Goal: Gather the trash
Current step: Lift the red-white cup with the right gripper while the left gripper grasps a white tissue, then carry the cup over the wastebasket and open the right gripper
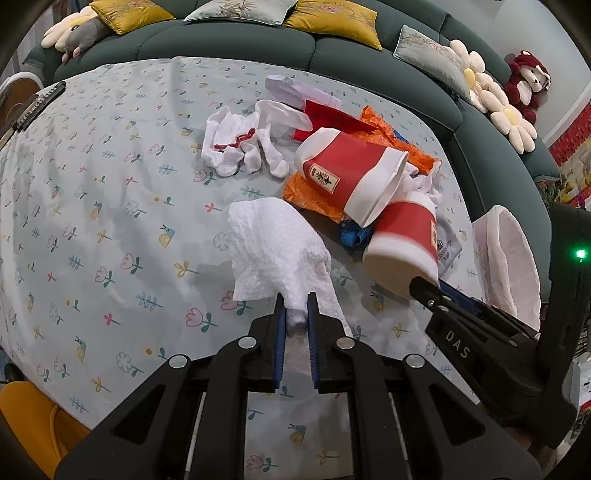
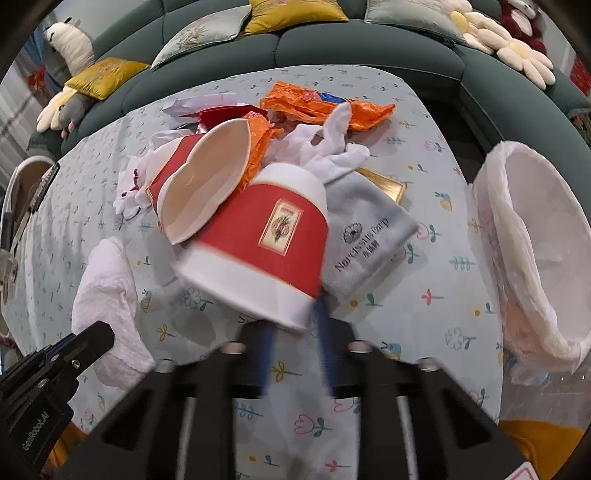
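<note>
Left tool (image 1: 295, 321) pinching crinkled tissue (image 1: 273, 247), right tool (image 2: 295, 325) clamping paper cup (image 2: 258, 251)

Teal sofa (image 1: 369, 55), yellow cushions (image 1: 332, 20), red plush bear (image 1: 528, 83)

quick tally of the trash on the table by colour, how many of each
red and white cups: 2, one in the right tool, one lying on the pile
white tissue in the left tool: 1
white gloves: 1 bunch
orange wrapper: 1
grey cloth: 1
blue scrap: 1
total: 7
</note>
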Motion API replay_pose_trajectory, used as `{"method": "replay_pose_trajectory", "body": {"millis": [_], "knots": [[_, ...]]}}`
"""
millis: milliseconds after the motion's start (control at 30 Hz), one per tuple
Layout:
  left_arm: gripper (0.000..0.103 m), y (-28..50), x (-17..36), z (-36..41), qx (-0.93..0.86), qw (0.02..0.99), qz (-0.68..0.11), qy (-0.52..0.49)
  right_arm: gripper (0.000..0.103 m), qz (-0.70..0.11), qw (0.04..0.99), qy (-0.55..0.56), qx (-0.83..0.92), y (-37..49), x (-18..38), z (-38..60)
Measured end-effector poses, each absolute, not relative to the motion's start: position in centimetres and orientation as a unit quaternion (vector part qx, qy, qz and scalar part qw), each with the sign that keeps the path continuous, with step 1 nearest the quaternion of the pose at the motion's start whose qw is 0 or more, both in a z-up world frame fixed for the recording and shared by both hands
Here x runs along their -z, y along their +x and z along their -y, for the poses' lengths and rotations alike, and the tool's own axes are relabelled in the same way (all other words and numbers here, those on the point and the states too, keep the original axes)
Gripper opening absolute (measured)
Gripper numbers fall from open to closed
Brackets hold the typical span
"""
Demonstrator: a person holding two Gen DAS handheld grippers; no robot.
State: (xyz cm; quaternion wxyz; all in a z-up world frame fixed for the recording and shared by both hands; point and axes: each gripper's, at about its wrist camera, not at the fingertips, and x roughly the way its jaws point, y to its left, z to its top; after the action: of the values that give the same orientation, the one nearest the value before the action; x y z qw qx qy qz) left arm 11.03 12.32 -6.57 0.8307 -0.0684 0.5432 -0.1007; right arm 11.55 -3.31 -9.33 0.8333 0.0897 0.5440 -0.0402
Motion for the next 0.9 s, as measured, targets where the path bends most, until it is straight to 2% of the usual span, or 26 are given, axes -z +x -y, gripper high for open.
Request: {"method": "replay_pose_trajectory", "body": {"millis": [300,467,900], "knots": [[0.011,10.8,4.3,-10.5,0.113,0.840,-0.527,-0.061,0.003,-0.510,0.855,0.088,0.036,10.4,5.9,4.8],[0.011,10.2,2.3,-8.1,0.132,0.848,-0.510,-0.050,0.003,-0.481,0.870,0.099,0.048,9.2,2.9,7.1],[0.011,8.8,-1.5,4.5,0.231,0.842,-0.486,-0.017,0.003,-0.437,0.883,0.121,0.125,4.2,-1.1,18.8]]}}
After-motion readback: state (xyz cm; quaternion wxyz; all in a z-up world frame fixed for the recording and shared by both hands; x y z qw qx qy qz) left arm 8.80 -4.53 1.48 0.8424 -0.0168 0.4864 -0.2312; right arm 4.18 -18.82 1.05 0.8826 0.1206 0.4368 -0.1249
